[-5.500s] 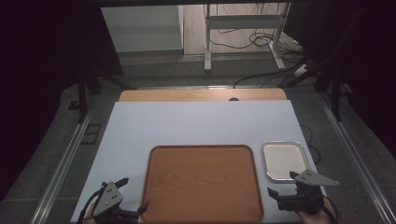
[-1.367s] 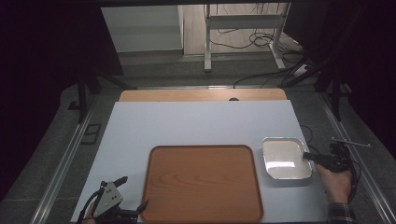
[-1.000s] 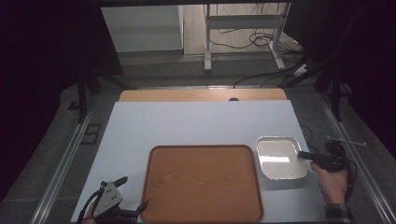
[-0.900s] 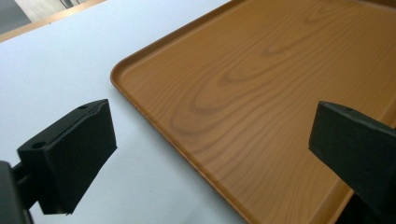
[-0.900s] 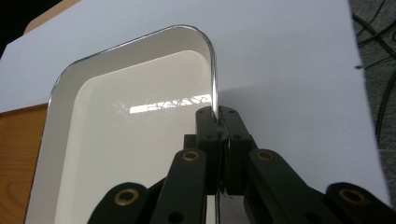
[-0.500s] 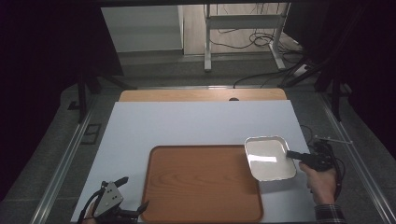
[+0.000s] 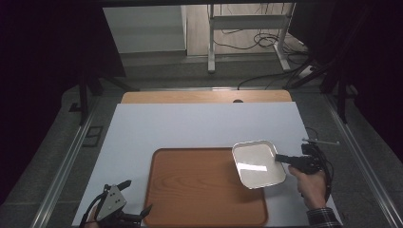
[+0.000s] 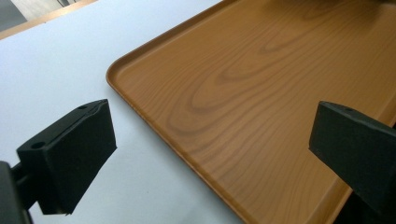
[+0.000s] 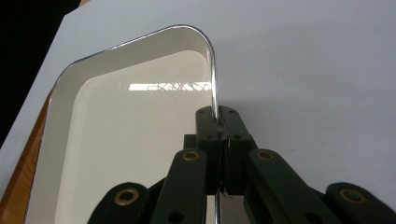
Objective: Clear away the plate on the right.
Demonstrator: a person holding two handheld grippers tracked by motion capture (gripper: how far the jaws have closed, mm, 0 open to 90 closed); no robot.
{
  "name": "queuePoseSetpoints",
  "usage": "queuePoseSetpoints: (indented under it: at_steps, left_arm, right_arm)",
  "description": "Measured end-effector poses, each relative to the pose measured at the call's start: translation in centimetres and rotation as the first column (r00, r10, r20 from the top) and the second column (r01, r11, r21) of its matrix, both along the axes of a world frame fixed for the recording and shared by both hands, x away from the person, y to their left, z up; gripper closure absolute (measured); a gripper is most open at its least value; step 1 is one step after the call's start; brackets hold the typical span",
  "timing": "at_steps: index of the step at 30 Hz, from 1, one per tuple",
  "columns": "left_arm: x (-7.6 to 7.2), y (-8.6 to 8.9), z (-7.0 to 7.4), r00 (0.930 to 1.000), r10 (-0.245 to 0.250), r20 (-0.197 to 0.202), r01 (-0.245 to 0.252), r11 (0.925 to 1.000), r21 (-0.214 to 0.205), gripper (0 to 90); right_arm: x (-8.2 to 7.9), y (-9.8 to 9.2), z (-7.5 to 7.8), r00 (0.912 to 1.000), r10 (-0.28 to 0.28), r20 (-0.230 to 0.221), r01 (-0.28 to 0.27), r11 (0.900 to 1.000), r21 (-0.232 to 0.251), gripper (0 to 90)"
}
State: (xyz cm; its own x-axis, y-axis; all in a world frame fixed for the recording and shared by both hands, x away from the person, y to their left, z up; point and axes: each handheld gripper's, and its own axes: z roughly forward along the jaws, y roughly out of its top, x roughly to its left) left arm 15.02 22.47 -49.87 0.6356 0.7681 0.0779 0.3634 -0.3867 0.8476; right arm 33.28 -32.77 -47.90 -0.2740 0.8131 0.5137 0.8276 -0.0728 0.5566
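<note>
While our right gripper (image 7: 281, 158) pinches the rim of a small white enamel dish (image 7: 258, 163), we see the dish partly over the right end of a wooden tray (image 7: 199, 190), with its far side still above the white surface (image 7: 199, 126). In the right gripper view, the two black jaws are pressed together on the dish's thin metal edge (image 9: 214, 79), and a strip of the tray (image 9: 23, 158) shows at the left beneath the dish. The dish looks empty and appears tilted or slightly lifted; we cannot tell whether it touches the tray.

Our left gripper (image 7: 124, 209) sits near the tray's front left corner, jaws spread wide and holding nothing. In the left gripper view, that corner of the tray (image 8: 261, 88) lies between the open jaws.

We judge the step in hand to be carrying the dish onto the tray. The next move likely calls for bringing the dish fully inside the tray's raised rim, lowering it until it sits flat, and only then loosening the pinch. The left gripper could steady the tray if it starts to slide.
</note>
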Motion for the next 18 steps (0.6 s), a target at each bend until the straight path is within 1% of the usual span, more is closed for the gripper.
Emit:
queuePoseSetpoints:
  at_steps: [1,4,7,8,9,18]
  left_arm:
    - [0.0,0.0,0.0,1.0,0.0,0.0,0.0,1.0,0.0,0.3]
    - [0.0,0.0,0.0,1.0,0.0,-0.001,0.0,1.0,-0.001,0.3]
    - [0.0,0.0,0.0,1.0,0.001,-0.002,-0.001,1.0,0.0,0.3]
    - [0.0,0.0,0.0,1.0,0.0,-0.002,0.0,1.0,0.001,0.2]
    - [0.0,0.0,0.0,1.0,0.0,-0.002,0.0,1.0,0.001,0.2]
    - [0.0,0.0,0.0,1.0,0.0,-0.003,0.0,1.0,-0.001,0.3]
  right_arm:
    - [0.0,0.0,0.0,1.0,0.0,0.0,0.0,1.0,0.0,88.1]
    - [0.1,1.2,-0.1,0.9998,0.018,-0.004,-0.018,0.9998,0.006,88.1]
    - [0.1,1.8,-0.1,0.9996,0.029,-0.005,-0.028,0.9995,0.014,88.1]
    - [0.1,2.4,-0.2,0.9993,0.037,-0.006,-0.037,0.9991,0.02,88.1]
    - [0.1,2.4,-0.2,0.9993,0.037,-0.006,-0.037,0.9991,0.02,88.1]
    - [0.5,5.2,-0.4,0.9966,0.082,-0.005,-0.082,0.9963,0.026,88.1]
